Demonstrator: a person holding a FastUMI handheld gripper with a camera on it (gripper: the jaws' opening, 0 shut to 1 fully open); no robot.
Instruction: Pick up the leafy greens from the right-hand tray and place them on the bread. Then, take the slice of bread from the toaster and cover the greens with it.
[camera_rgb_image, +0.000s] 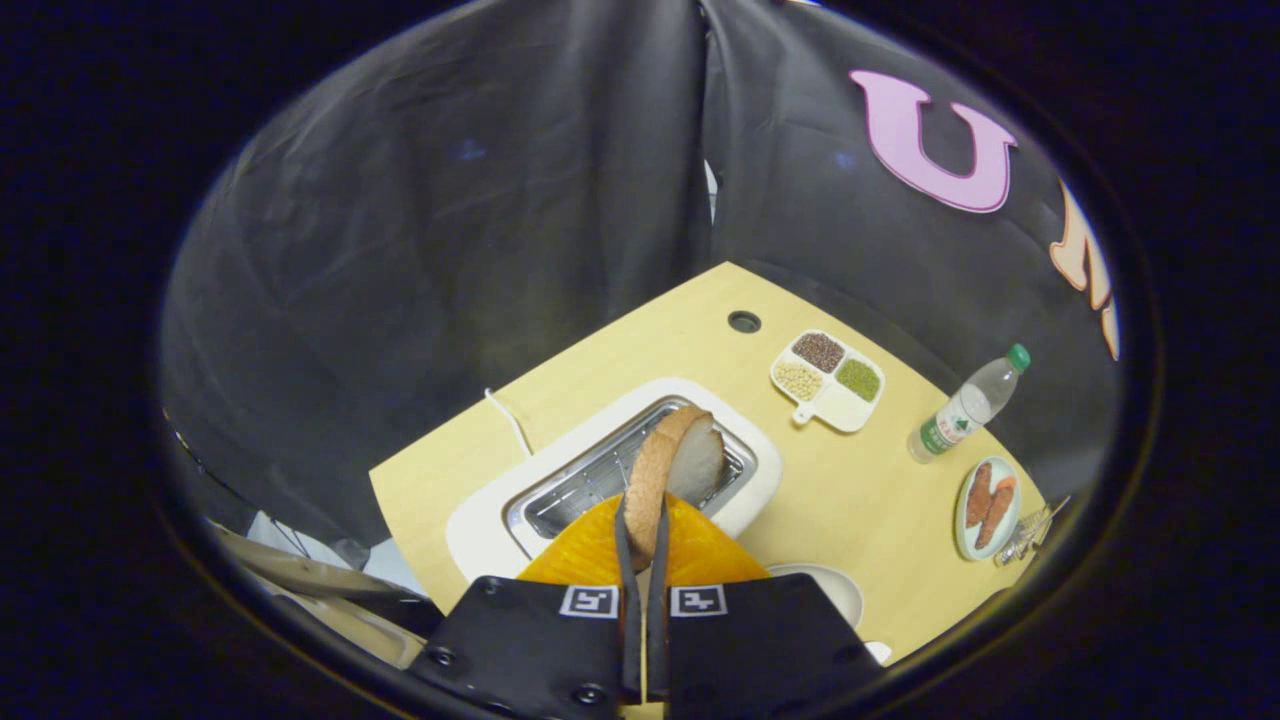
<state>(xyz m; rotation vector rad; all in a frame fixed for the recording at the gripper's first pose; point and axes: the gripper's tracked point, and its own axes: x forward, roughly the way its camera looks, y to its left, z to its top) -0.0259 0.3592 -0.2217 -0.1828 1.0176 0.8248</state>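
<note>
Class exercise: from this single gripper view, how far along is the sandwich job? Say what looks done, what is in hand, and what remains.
Done, apparently: the slice of bread is gripped and sits above the toaster slot. Whether the greens were placed cannot be told here.
In hand: the gripper is shut on the slice, both fingers pressing its crust edge, over the wooden table.
Left: carry the slice over and cover the greens.

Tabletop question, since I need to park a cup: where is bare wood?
Bare wood lies between the white toaster and the white compartment tray. It is crowded around the clear plastic bottle and the sausage plate. The gripper pinches the bread slice.
</note>
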